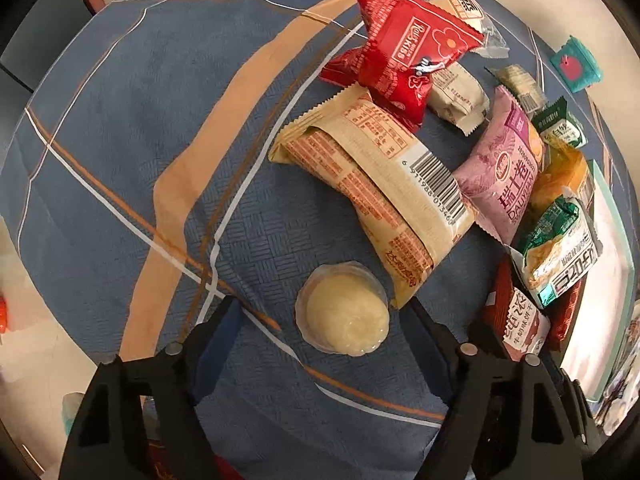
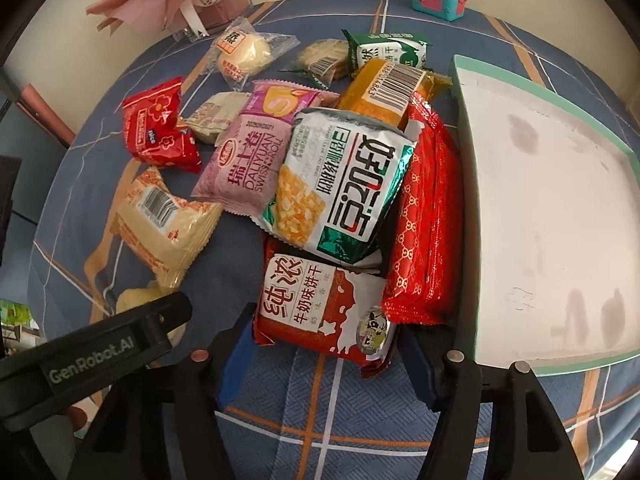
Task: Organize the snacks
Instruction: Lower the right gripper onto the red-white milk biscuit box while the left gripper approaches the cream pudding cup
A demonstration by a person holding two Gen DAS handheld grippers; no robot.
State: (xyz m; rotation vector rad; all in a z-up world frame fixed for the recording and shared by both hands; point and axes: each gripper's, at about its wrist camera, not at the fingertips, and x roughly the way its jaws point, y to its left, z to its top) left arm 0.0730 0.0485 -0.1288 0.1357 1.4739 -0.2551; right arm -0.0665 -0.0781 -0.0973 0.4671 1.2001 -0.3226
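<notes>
Left wrist: left claw (image 1: pixel 326 322) spread around jelly cup (image 1: pixel 344 309) (right claw (image 2: pixel 326 338) spread, straddling milk biscuit pack (image 2: pixel 320 306)).

Both tongs are matte black plastic with triangular cut-outs in their arms and round silver screws at the joints. The left tongs (image 1: pixel 326 320) carry dark blue pads (image 1: pixel 218 344), as do the right tongs (image 2: pixel 326 344), whose view shows white lettering "GenRobot.AI" (image 2: pixel 94 360).

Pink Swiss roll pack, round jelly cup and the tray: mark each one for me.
pink Swiss roll pack (image 2: pixel 245 160), right wrist view, middle of its printed front.
round jelly cup (image 1: pixel 346 312), left wrist view, centre of its pale top.
tray (image 2: pixel 540 208), right wrist view, bare white floor.
</notes>
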